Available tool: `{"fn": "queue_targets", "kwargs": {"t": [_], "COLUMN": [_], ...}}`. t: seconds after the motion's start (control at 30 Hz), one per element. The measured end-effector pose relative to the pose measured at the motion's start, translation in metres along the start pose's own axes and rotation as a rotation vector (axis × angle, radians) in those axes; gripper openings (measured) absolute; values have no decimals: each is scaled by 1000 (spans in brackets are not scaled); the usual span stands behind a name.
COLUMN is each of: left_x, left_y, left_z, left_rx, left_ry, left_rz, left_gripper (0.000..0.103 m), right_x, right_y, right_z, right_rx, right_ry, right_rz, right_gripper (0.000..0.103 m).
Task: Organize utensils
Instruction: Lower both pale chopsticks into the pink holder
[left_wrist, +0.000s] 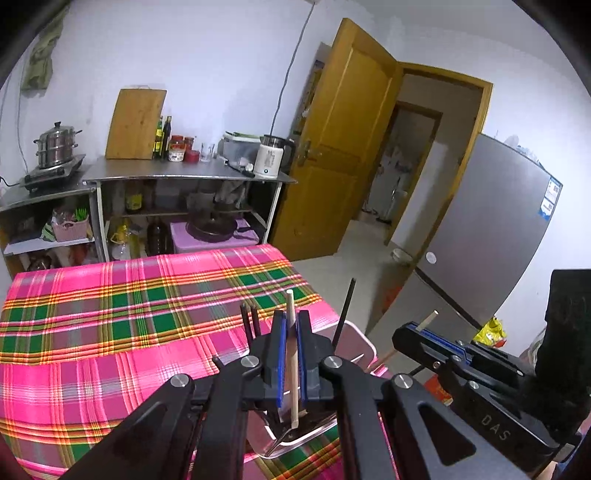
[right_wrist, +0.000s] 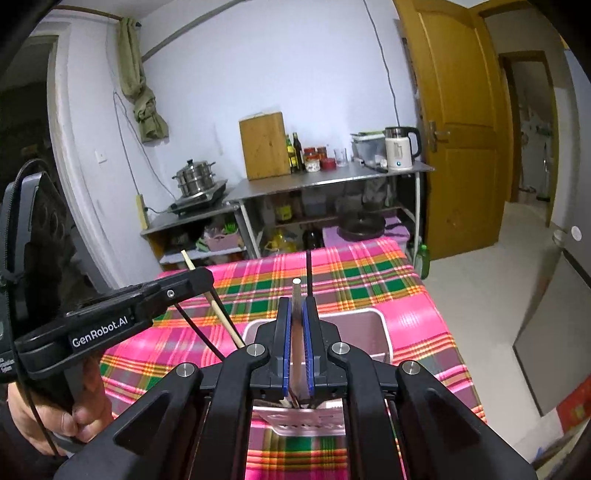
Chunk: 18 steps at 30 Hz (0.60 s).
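My left gripper (left_wrist: 291, 325) is shut on a light wooden chopstick (left_wrist: 291, 332) that stands nearly upright over a pink utensil holder (left_wrist: 354, 339); it also shows in the right wrist view (right_wrist: 188, 282). Several black chopsticks (left_wrist: 249, 321) stick up beside it. My right gripper (right_wrist: 296, 317) is shut on a wooden chopstick with a pale tip (right_wrist: 296, 295), held upright above the pink utensil holder (right_wrist: 369, 325). A black chopstick (right_wrist: 308, 273) stands just right of it. The right gripper shows in the left wrist view (left_wrist: 417, 332) with a chopstick end (left_wrist: 430, 318) poking out.
The table has a pink plaid cloth (left_wrist: 129, 314). A clear tray (left_wrist: 295, 439) lies under the left gripper. A steel shelf (right_wrist: 332, 177) with a kettle, bottles and cutting board stands behind, a wooden door (left_wrist: 340, 147) and a fridge (left_wrist: 487, 229) to the right.
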<state>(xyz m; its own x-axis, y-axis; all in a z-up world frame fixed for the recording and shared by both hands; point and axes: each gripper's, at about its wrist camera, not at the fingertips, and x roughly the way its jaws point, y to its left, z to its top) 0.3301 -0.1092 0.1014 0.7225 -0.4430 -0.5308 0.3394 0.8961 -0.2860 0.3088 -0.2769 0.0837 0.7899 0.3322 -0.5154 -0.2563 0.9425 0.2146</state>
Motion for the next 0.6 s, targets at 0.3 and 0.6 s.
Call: {"fn": "queue_targets", "kwargs": {"t": [0.3,0.6], "left_x": [13,11], "left_y": [2,2], "left_z": [-17,-21], "left_rx": [22,24], "left_ry": [40,61], "left_rz": [1,5], "left_gripper": [5,7], "right_x": [16,17], "right_y": [-5,-9], "right_z": [-14,-15], "right_rx": [3,13], "right_ry": [54,78], "right_rz": [-1,-10], "right_gripper": [6,10]}}
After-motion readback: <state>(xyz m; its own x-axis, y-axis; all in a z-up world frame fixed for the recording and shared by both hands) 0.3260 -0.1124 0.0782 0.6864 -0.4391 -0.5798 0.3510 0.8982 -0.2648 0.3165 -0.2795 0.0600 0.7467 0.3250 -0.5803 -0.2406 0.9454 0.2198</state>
